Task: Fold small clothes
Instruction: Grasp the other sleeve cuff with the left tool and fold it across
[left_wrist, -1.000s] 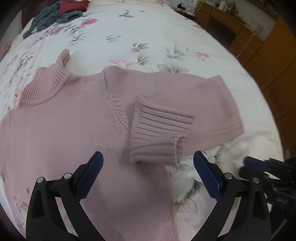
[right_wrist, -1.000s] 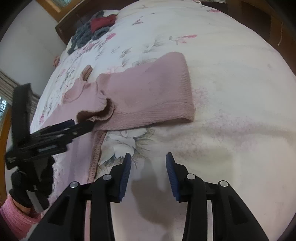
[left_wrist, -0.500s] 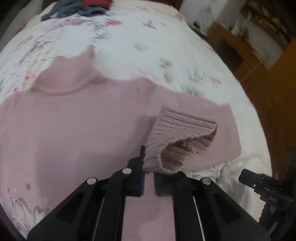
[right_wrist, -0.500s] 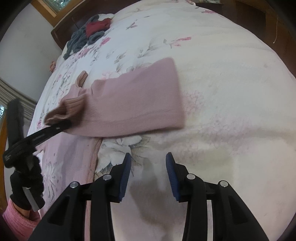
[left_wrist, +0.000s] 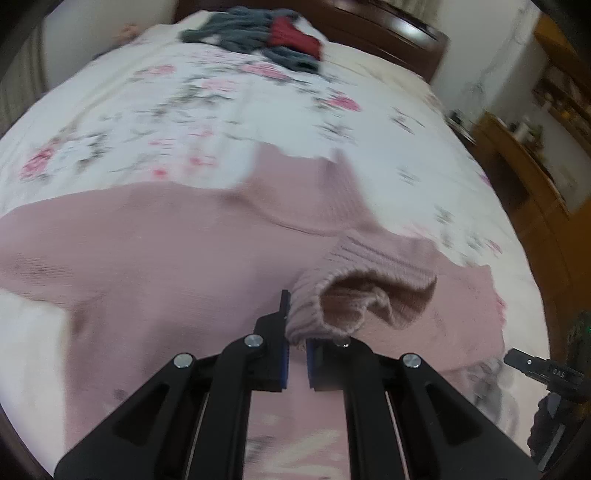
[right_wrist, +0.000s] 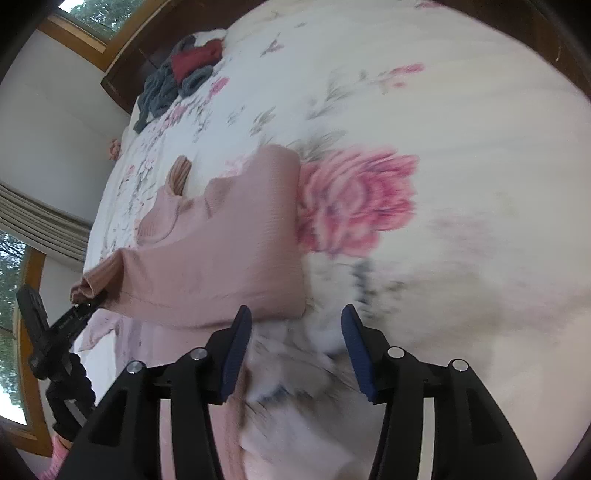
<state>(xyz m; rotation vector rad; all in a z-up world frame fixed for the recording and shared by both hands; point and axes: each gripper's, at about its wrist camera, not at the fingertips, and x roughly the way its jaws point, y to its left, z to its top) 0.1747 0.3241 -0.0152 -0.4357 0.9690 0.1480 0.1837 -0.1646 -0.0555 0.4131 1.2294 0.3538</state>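
A pink knit sweater (left_wrist: 155, 251) lies spread on the flowered bedspread (left_wrist: 184, 96). My left gripper (left_wrist: 295, 345) is shut on the ribbed cuff (left_wrist: 354, 295) of its right sleeve, lifted above the body. In the right wrist view the same sweater (right_wrist: 221, 258) shows its sleeve pulled across, with the cuff (right_wrist: 92, 280) pinched by the left gripper (right_wrist: 88, 301). My right gripper (right_wrist: 293, 354) stands open just off the folded sleeve's near edge, holding nothing. The ribbed collar (right_wrist: 177, 177) points to the far side.
A heap of grey and red clothes (left_wrist: 258, 37) lies at the bed's far end by the dark headboard (left_wrist: 388, 33). Wooden furniture (left_wrist: 535, 155) stands to the right of the bed. A window and wall (right_wrist: 44, 147) are on the left.
The left gripper closed on the sleeve cuff and carried it left across the sweater body. The right gripper moved in toward the folded sleeve edge and opened wider.
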